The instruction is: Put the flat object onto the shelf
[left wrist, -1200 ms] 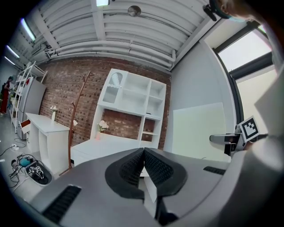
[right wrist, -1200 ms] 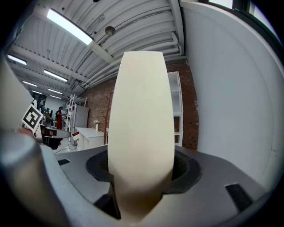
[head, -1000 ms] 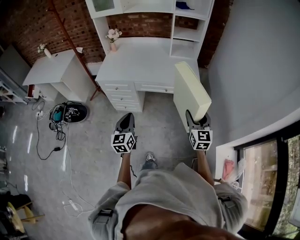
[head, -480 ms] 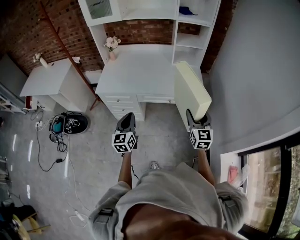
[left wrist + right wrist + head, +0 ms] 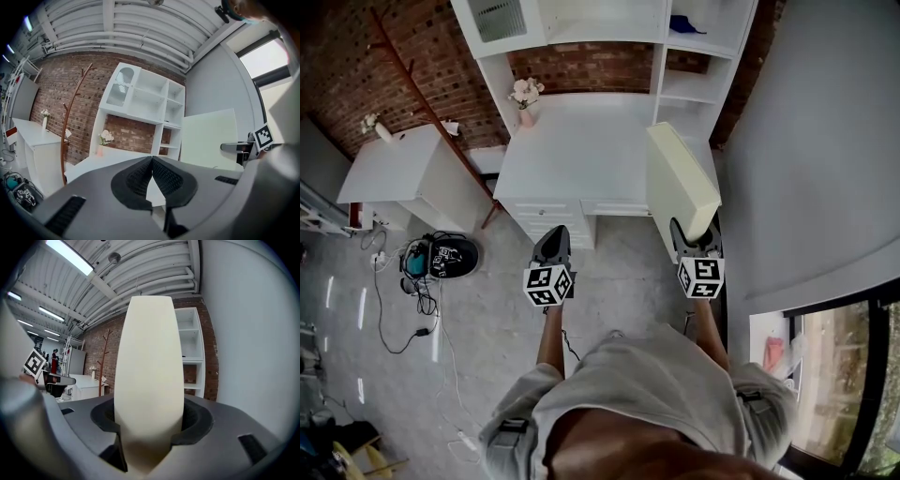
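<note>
grippers: two, the left gripper (image 5: 554,230) and the right gripper (image 5: 694,228), each with its marker cube
left jaws: pressed together, nothing in them; the left gripper view makes that plain (image 5: 152,158)
right jaws: clamped on the bottom edge of the board (image 5: 680,178), which stands up on edge and leans a bit forward
board: just one, cream and thick-ish, held in the air at the right end of the tabletop (image 5: 581,141), not on the shelf (image 5: 689,89) yet
furniture: one tabletop with the shelf on top, plus one side cabinet (image 5: 403,169) to the left
vases: two, a vase (image 5: 525,94) on the tabletop and a vase (image 5: 375,125) on the cabinet
vs a second ago: tabletop and shelf sit closer under the grippers in the head view, and more of the shelf shows. Board is in the same grip at the same lean
only in head view: cables (image 5: 417,309) on the floor
only in left gripper view: the board's broad face (image 5: 208,138) beside the right gripper's cube (image 5: 263,136)
only in right gripper view: the board's narrow edge (image 5: 149,357) filling the middle, and a person (image 5: 55,359) far back
</note>
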`<state>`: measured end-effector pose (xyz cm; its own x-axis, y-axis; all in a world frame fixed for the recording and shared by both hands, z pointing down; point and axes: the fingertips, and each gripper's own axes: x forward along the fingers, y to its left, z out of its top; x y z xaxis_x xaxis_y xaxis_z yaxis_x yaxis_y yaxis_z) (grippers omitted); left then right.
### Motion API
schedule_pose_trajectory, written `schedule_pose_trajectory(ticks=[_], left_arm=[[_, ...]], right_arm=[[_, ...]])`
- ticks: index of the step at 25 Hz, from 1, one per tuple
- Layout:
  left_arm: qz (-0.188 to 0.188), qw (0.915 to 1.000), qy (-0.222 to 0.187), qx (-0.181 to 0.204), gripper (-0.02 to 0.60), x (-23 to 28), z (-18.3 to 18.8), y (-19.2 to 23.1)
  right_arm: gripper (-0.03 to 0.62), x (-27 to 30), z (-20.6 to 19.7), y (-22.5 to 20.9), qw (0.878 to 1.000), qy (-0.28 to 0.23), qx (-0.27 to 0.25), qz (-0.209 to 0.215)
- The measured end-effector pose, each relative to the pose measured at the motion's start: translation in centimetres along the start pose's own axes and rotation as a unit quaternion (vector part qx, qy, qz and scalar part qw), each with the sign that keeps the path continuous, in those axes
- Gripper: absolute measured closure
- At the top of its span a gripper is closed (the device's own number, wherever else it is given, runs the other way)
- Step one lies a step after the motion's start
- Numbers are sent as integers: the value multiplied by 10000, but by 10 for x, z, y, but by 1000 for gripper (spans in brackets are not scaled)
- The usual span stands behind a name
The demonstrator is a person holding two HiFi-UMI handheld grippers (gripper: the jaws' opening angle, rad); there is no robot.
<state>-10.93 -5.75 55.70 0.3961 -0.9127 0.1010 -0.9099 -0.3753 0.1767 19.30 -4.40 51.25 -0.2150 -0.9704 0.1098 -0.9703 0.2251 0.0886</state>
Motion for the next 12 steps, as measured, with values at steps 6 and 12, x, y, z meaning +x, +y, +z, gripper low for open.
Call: schedule_pose_trajectory(ticks=[6,12], left_arm=[[25,10000,53,-58,566,7,-7,16],[-57,9999,101,-66,566,11,-10,14]], right_arm=[[316,15,-8,10,10000,72,23,36],[316,13,-13,10,9999,151,47,-8]])
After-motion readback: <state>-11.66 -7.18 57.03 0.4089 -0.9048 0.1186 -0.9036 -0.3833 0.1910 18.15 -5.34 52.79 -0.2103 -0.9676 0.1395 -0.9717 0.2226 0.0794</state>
